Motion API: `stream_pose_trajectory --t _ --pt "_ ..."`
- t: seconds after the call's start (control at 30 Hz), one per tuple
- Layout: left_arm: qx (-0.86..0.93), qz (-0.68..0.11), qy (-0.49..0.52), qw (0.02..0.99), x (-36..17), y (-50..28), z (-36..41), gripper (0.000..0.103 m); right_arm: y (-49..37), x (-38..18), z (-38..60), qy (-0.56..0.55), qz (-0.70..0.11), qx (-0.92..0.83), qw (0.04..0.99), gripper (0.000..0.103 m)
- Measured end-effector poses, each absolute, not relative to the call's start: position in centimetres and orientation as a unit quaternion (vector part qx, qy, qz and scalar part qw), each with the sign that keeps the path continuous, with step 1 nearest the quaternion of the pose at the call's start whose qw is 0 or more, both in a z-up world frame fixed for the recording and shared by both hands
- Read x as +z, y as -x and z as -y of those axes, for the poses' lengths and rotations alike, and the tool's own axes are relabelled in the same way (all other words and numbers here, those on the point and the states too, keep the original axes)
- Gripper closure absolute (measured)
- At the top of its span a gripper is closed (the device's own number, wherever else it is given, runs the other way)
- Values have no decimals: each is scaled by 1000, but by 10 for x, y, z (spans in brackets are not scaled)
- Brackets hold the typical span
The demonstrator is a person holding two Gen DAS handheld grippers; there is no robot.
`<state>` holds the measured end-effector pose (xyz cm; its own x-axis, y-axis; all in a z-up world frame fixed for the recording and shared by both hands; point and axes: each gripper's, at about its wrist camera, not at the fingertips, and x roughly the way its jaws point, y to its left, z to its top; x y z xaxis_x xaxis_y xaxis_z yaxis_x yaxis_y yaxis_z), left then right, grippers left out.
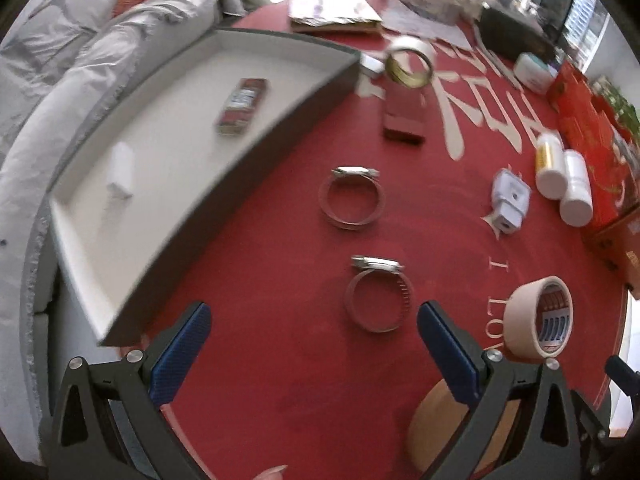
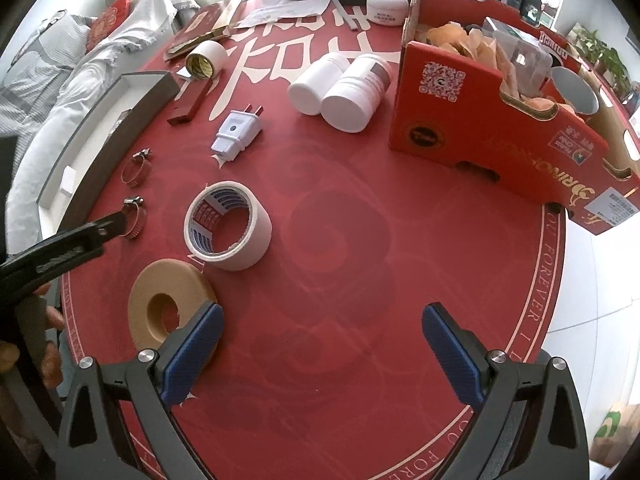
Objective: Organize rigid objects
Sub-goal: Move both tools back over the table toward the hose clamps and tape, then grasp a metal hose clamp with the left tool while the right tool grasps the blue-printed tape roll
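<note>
Steel clamp (image 1: 377,294) just ahead of left gripper (image 1: 314,354), fingers spread like the right gripper's (image 2: 322,354): thin band may slip or skid toward tray (image 1: 192,208).

left gripper (image 1: 314,320) gapes wide above near hose clamp (image 1: 378,298), white tray (image 1: 192,80) to its left

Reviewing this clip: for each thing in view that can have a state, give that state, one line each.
Left gripper: open, empty, above the near clamp.
Right gripper: open, empty.
Near clamp: on the cloth, untouched.
Far clamp: on the cloth.
Tray: holds a small red box and a white piece.
Masking tape: on its side.
Two bottles: lying down, capped.
</note>
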<state>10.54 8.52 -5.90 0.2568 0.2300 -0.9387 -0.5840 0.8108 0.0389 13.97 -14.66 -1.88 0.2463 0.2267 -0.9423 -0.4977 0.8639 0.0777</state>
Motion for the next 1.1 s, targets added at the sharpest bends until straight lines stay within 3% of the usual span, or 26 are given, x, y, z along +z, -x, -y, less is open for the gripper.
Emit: stream_pose_trajectory --t 0.5,0.6,0.67,0.7,0.87,0.93,1.03,1.07,1.1 --pt "254 -551 183 774 -73 -120 -96 0 -155 -36 59 201 -545 284 763 3" --pt "254 -549 183 775 -73 -118 -95 0 -157 -45 50 219 -549 280 756 20" --pt "255 -548 184 775 -73 -118 -95 0 -155 -43 49 222 -542 282 760 36" --pt "255 -547 183 776 -73 -118 -95 0 -154 -42 50 224 -539 284 760 49" --pt "251 -551 180 775 -73 -118 -92 2 -155 -43 70 206 -564 272 752 49" --pt "241 -552 172 780 -69 -118 -86 9 -154 -41 84 188 -571 267 754 49" --pt "216 -554 154 789 -62 -120 -74 42 -150 -32 104 170 -568 259 762 49" --pt "207 -554 147 793 -60 -120 -69 67 -148 -28 110 163 -566 258 766 49" --pt "203 -560 142 790 -59 -120 -66 66 -147 -25 114 158 -565 257 768 49"
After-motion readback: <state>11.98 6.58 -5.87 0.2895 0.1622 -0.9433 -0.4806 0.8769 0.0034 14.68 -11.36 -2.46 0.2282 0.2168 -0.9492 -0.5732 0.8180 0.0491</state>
